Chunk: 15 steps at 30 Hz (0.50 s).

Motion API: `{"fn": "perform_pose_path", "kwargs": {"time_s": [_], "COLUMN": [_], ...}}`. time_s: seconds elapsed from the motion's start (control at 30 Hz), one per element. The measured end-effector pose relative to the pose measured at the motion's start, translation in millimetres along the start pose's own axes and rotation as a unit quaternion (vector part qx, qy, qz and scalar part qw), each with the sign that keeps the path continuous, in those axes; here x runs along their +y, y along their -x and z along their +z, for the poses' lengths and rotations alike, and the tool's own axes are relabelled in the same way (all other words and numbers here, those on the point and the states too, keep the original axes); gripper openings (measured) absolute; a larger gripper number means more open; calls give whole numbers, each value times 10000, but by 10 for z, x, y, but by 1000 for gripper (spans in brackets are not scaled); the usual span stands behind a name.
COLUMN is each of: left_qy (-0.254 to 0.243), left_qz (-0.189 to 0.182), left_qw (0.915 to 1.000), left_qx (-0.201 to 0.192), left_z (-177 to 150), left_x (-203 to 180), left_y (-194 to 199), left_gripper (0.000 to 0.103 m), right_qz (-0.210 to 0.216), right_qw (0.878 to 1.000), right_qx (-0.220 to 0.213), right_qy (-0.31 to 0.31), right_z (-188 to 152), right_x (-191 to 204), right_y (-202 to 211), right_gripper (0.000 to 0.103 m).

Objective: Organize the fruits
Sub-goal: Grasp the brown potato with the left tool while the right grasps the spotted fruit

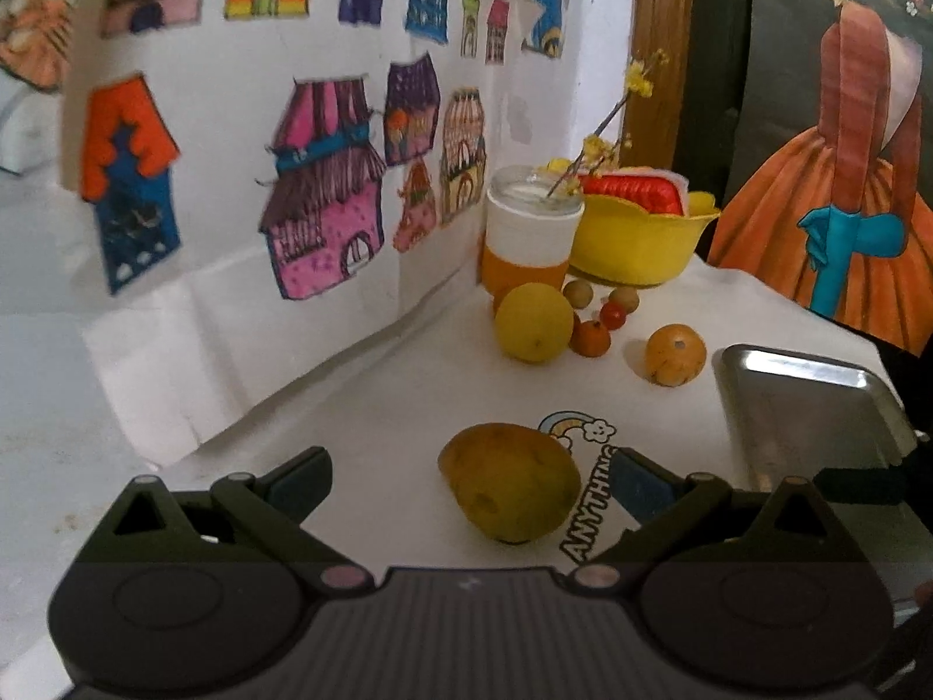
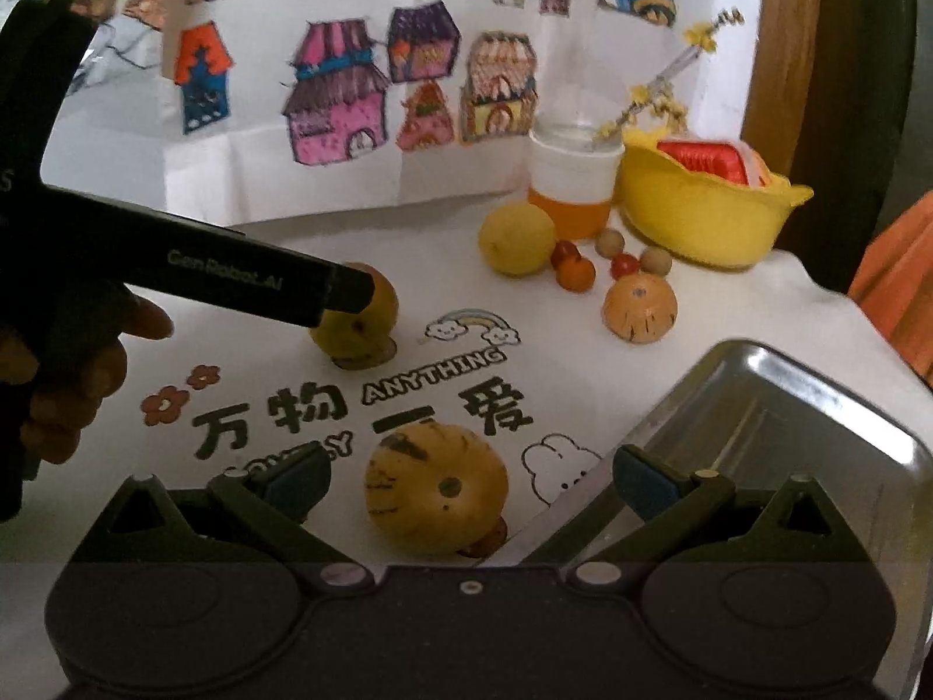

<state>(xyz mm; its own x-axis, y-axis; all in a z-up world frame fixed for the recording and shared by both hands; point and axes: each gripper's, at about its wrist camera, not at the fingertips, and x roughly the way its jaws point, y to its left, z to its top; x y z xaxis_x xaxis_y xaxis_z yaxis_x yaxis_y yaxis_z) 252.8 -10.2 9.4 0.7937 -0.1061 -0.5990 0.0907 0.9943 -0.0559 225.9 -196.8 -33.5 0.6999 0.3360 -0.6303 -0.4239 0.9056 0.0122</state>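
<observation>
A mango-like yellow fruit (image 1: 510,481) is seen on the printed white tablecloth (image 1: 408,385), lying between the spread fingers of the left gripper (image 1: 469,475), whose jaws are held wide and are not touching it. From the right wrist view, a striped orange gourd-like fruit (image 2: 436,487) is framed between the fingers of the right gripper (image 2: 471,475), which is likewise spread wide with nothing clamped. A steel tray (image 2: 775,426) is placed just beside that fruit, at the right. Farther back, a lemon (image 2: 516,238), small tomatoes (image 2: 574,271), two tan balls (image 2: 609,242) and another striped orange fruit (image 2: 639,307) are gathered near a jar (image 2: 574,175) and a yellow bowl (image 2: 700,216).
</observation>
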Motion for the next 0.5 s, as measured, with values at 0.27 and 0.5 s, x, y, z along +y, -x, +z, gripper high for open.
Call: {"fn": "perform_pose_path", "kwargs": {"time_s": [0.27,0.5], "left_qy": [-40,8], "left_qz": [47,151], "left_qw": [9998,9996], "left_qx": [169,227], "left_z": [-39,-83], "left_x": [-24,-47], "left_y": [-239,-338], "left_gripper": [103,100], "right_qz": [140,62], "right_qw": [9998,9999], "right_qx": [87,66], "right_qy": [92,106], "right_z": [-47,-65], "right_x": [37,39], "right_y": [-111,-125], "right_gripper": [101,90]}}
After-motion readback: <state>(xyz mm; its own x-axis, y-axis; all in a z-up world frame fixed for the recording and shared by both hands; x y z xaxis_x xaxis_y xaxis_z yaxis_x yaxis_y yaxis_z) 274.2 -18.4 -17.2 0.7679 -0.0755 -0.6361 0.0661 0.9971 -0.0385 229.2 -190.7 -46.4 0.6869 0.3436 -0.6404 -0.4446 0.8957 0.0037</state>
